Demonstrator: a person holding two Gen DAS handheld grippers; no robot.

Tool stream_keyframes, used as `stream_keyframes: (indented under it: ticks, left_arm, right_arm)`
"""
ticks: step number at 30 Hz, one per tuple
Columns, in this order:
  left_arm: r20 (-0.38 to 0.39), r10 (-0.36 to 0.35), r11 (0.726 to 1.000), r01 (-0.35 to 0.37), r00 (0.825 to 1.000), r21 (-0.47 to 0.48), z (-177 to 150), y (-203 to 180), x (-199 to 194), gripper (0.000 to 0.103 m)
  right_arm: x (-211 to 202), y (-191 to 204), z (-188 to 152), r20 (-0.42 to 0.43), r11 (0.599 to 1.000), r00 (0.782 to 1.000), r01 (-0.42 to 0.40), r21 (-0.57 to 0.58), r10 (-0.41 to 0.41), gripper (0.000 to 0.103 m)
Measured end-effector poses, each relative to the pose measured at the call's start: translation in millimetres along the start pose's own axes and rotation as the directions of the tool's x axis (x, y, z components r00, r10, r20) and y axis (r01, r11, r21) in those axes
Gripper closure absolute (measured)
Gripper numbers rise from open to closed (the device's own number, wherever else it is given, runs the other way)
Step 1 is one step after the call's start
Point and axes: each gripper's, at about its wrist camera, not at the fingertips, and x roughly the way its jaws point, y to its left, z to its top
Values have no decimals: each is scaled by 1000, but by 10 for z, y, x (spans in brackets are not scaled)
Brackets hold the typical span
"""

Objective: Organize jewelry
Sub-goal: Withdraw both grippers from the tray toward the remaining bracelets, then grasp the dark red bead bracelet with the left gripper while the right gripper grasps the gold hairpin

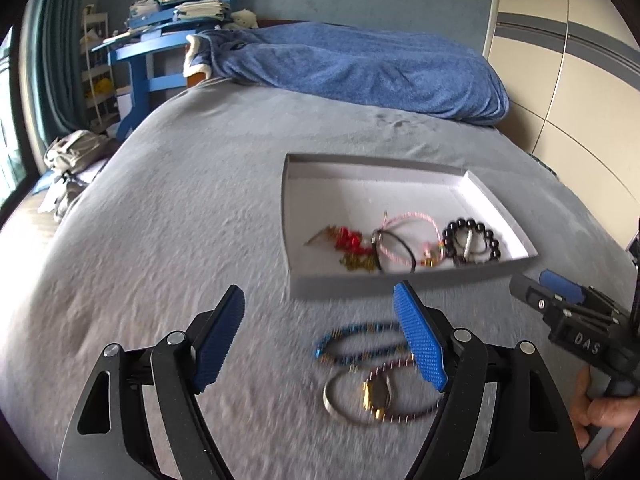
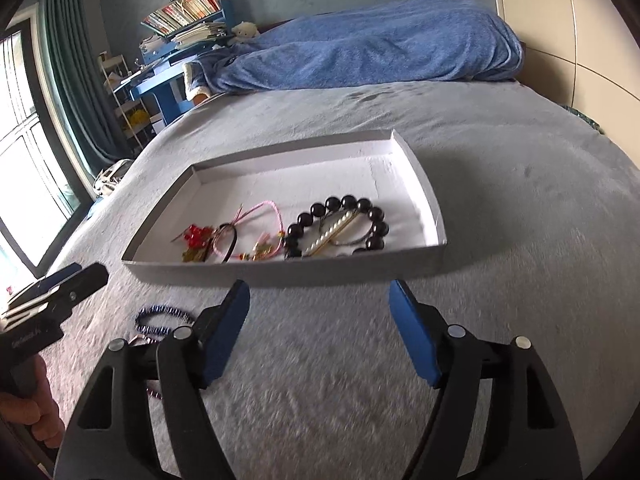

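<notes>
Pointing down at a slant over the grey fleecy bed [image 1: 180, 208], the left gripper [image 1: 320, 336] has its blue ribbed pads spread wide with nothing clamped between them. The right gripper [image 2: 320, 328] tilts down likewise, its jaws apart and empty above bare blanket just short of the tray [image 2: 436, 216]. A hand [image 1: 600, 412] wraps the right gripper's handle at the edge of the left view; another hand [image 2: 28, 408] grips the left handle.

The tray is a shallow white cardboard rectangle with low walls, lying flat on the bed. Inside it, against the near wall, sit a ring of glossy black beads [image 2: 340, 220] with a pearly bar clip [image 2: 332, 232] across it, a pink cord loop [image 2: 260, 220] and a red-and-gold trinket [image 2: 196, 240].

Outside the tray, on the bed in front of its near wall, lies a blue beaded bracelet [image 1: 356, 340], and just nearer than that a thin metal ring with a gold piece [image 1: 372, 394], perhaps a watch, though blur hides the detail. Both lie beneath the left gripper's right pad, apart from it.
</notes>
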Motion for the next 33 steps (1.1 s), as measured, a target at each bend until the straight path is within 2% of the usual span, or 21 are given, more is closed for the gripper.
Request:
stream_keyframes:
  ticks: [7,15,17,19,22,25,29,31,33]
  left_arm:
    - [-40,19,1000,-19,999,1,-143,43,-44,26]
    - [-89,5,994,5,996,107,-276,-227,12,26]
    - [-110,-6,989,22,994,147,-319,-317,44,31]
    - [-139,-19,985,42,990,165,-354,-369,91,41]
    - [-194,-35,985,66,980,158,-403,-383,185,56]
    - [-226,-35,986,71,974,151,-436,-377,247,63]
    - [-246,-42,985,82,968,153,-465,-391,284,77]
    - [-246,-52,981,95,968,168,-471,-422,276,90]
    - [-244,-54,977,102,968,188,-470,-464,269,95]
  right_arm:
    - [-54,-122,-114,-46,996,999,8,86,-4,14]
    - [-91,-216,-219,-85,988,996,12,154,1,12]
    - [-69,-220,-223,-94,988,996,21,153,-7,10]
    - [-52,-236,-226,-102,987,995,25,160,-9,10]
    - [-38,-253,-240,-111,985,994,22,172,-2,10]
    - [-22,-250,-241,-115,985,993,21,169,-1,10]
    - [-12,-209,-241,-115,989,993,21,147,-4,10]
    - [-16,-196,-236,-111,990,994,21,139,-6,10]
    - [-14,-181,-234,-110,991,994,22,132,-7,10]
